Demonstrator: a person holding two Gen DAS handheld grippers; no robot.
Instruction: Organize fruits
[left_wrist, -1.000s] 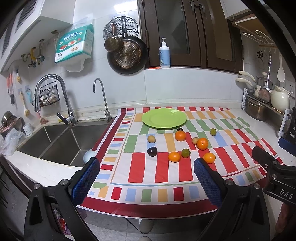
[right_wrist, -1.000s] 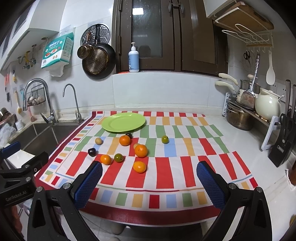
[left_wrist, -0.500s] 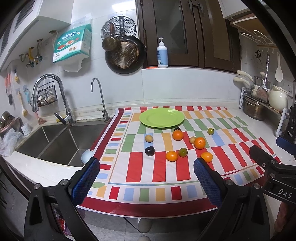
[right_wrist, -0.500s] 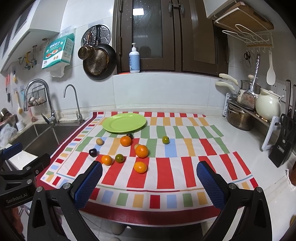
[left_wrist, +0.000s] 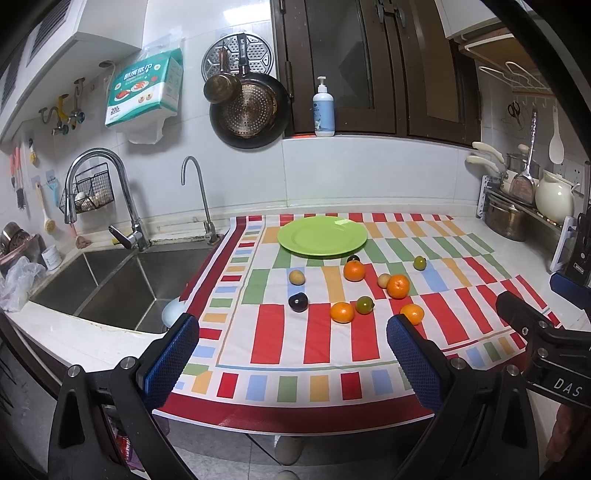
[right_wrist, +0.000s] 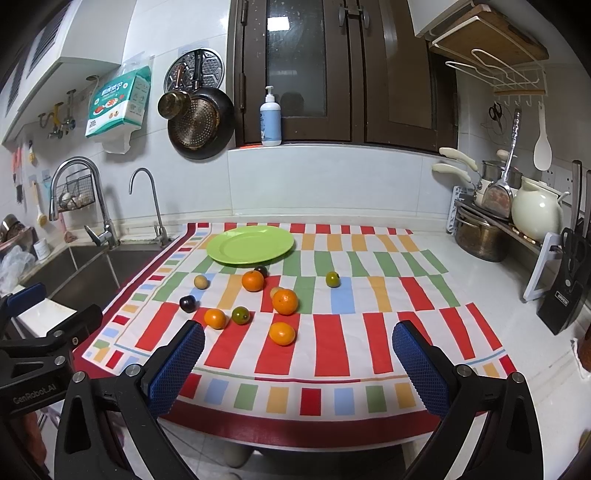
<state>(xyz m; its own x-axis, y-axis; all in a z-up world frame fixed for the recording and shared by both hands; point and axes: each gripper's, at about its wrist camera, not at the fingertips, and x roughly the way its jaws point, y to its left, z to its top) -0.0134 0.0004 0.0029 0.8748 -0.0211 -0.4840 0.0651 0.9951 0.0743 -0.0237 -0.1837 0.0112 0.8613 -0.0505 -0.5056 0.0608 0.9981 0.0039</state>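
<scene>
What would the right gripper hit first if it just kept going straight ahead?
Probably the nearest orange, lying just left of the open right gripper centre line on the striped cloth; depth is hard to judge.

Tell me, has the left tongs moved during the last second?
Yes. In the left wrist view the sink and plate sit slightly further left in frame, so the open left tongs have turned or shifted slightly right.

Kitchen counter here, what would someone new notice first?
The striped cloth of red, green, orange and blue blocks covers the counter, with oranges and small fruits scattered across its middle. An empty green plate sits at its far edge. Both open claws, left and right, frame the near edge.
</scene>
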